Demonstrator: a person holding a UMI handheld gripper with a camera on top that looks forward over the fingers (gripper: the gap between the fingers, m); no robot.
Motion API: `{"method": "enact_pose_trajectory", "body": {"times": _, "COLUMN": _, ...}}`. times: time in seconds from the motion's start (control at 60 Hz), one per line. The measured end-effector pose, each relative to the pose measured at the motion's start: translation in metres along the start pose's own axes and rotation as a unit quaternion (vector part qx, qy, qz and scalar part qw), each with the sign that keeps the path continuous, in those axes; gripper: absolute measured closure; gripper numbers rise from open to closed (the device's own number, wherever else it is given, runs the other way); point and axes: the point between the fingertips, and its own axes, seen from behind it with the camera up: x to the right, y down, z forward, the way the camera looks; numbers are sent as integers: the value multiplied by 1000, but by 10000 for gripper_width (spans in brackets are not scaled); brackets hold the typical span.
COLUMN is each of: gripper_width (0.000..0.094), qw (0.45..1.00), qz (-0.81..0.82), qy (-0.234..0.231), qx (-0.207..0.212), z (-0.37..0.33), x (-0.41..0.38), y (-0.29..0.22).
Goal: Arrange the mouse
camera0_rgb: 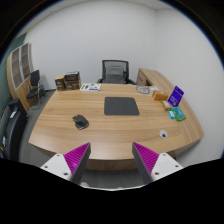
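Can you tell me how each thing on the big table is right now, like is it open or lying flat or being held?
Small dark computer mouse: resting on the wooden table, untouched, well beyond the fingers.
Grey rectangular mouse pad: lying flat, nothing on it.
Gripper with pink pads: open, holding nothing.
Purple box: standing upright near the table edge.
Black mesh office chair: unoccupied, behind the table.

Wooden table (60, 120): mouse (80, 122), mousepad (121, 105).

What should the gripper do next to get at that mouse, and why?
Probably move forward and to the left, toward the mouse. The gripper is open and holds nothing, and the mouse lies well beyond its fingers on the wooden table, left of the dark mouse pad.
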Motion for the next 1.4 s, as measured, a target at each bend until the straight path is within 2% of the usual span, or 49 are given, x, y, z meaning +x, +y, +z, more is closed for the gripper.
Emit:
{"method": "enact_pose_trajectory", "body": {"times": 0.4, "gripper_width": 77, "qw": 998, "qz": -23, "qy": -48, "qx": 29, "z": 66, "x": -54, "y": -20}}
{"method": "enact_pose_trajectory", "body": {"times": 0.683, "gripper_width": 72, "qw": 996, "qz": -32, "qy": -74, "qx": 30, "z": 142, "x": -118, "y": -26}}
{"method": "enact_pose_trajectory", "body": {"times": 0.933, "gripper_width": 74, "qw": 996, "qz": -43, "qy": -73, "qx": 33, "z": 212, "x": -162, "y": -30}}
{"method": "enact_pose_trajectory", "body": {"times": 1.4, "gripper_width": 73, "qw": 997, "qz": -61, "qy": -48, "qx": 23, "z": 330, "x": -190, "y": -23}}
